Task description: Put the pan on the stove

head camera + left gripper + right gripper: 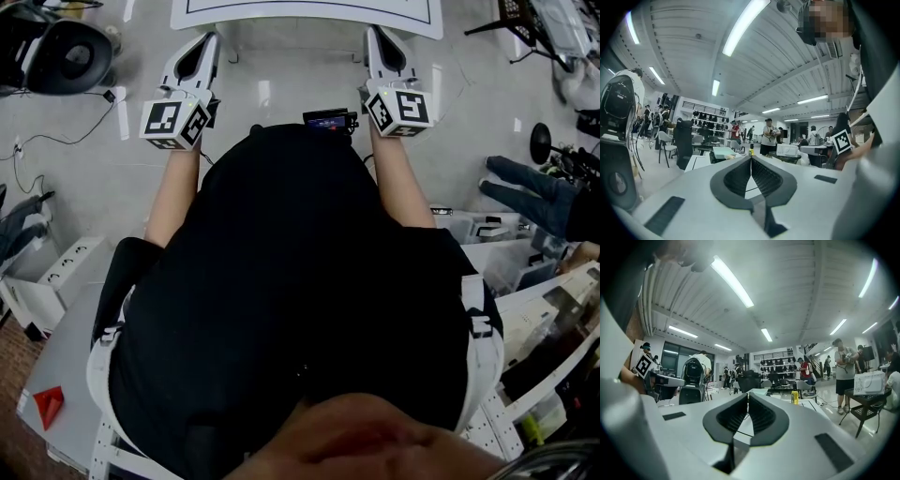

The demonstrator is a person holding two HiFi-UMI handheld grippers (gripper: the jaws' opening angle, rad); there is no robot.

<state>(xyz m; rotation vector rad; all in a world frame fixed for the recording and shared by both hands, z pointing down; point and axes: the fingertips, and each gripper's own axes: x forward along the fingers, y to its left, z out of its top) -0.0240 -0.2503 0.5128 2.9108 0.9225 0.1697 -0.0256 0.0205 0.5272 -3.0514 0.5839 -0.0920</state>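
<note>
Smooth matt white plastic on the left gripper [751, 160] and right gripper [747, 398], with dark ribbed rubbery pads [766, 178]. The person's black shirt [300, 281] is matt cloth. The pale grey floor [94, 187] is glossy.

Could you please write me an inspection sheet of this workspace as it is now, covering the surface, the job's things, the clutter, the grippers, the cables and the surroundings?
Surface: white table ahead of the grippers; only its near edge is in view.
Job's things: pan and stove, nothing seen.
Clutter: red object at lower left; plastic bins at right.
Grippers: left gripper shut, nothing between its jaws; right gripper shut, nothing between its jaws.
Cables: black cable on the floor at left.
Surroundings: open hall with ceiling lights; several people standing, one person at right; yellow bottle on a far table.
</note>
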